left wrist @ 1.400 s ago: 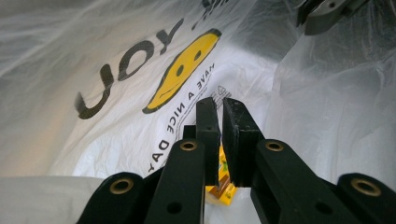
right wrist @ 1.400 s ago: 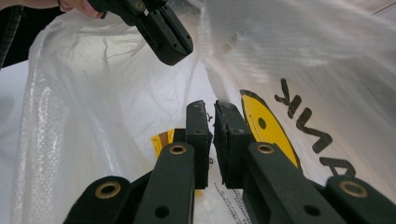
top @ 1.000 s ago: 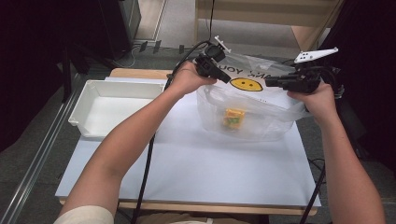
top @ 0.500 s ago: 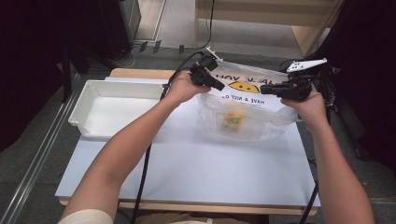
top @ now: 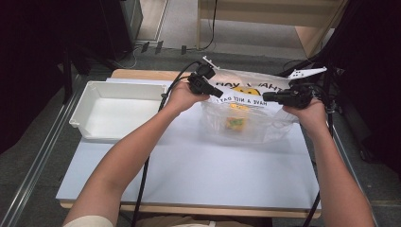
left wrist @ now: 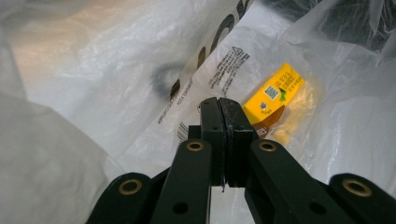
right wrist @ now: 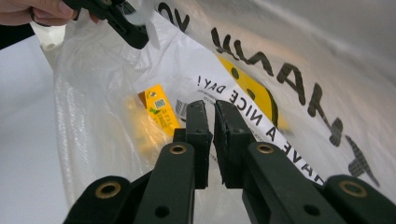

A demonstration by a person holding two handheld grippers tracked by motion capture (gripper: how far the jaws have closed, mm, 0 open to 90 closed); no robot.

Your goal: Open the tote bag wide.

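Note:
A clear plastic bag [top: 269, 127] printed with a smiley face and black lettering hangs between my two grippers over the far right of the white table [top: 213, 175]. A small yellow carton [top: 235, 123] lies inside it. My left gripper [top: 218, 94] pinches the bag's upper left edge. In the left gripper view its jaws [left wrist: 219, 105] press flat together and have just closed tighter on the film, with the carton [left wrist: 275, 93] behind them. My right gripper [top: 265, 97] grips the upper right edge. Its jaws [right wrist: 210, 109] stand nearly together against the bag [right wrist: 303, 46], near the carton [right wrist: 159, 109].
An empty white tray [top: 90, 90] stands at the table's left. Black cables trail from both grippers, one along the left forearm down to the front edge. A wooden bench stands on the floor beyond the table, and dark curtains flank both sides.
Both hands have sunk toward the table with the bag, and the bag's bottom has settled lower on the surface. Both grips on the bag stay as they were.

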